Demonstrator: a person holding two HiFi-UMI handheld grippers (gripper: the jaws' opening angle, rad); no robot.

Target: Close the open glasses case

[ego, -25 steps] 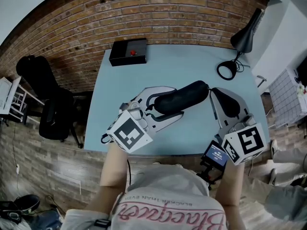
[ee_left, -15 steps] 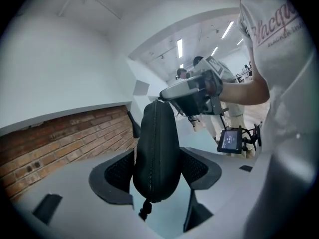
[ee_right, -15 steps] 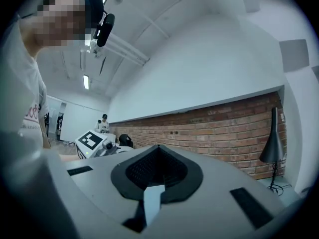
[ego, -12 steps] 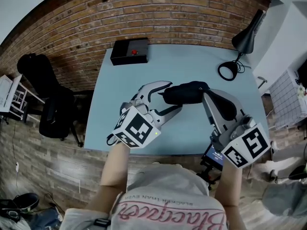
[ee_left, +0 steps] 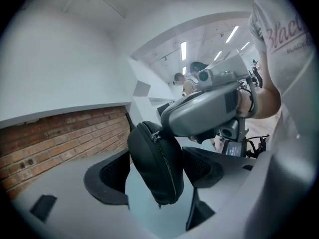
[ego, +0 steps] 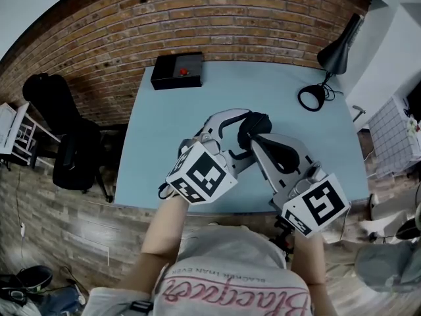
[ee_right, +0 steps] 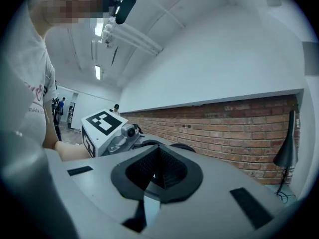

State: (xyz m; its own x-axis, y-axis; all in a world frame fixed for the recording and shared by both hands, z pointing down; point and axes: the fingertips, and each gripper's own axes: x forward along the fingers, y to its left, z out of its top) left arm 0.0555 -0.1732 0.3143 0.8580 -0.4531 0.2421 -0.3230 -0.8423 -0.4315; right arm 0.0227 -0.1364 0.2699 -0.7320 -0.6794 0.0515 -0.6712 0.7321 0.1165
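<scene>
Both halves of the glasses case (ee_left: 155, 158) look pressed together, tho the zip's hard to read. Left gripper (ee_left: 154, 172) clamps its sides, approx. mid-table (ego: 171, 110). Right gripper (ee_right: 158, 169), jaws together w/ nothing between, bears on its top. Left, prob.: zip only, if not run.

Left gripper (ee_left: 158, 169), right gripper (ee_right: 157, 176): grey shells, black pads, white cubes, black square markers. White T-shirt (ego: 230, 268), pink script.
</scene>
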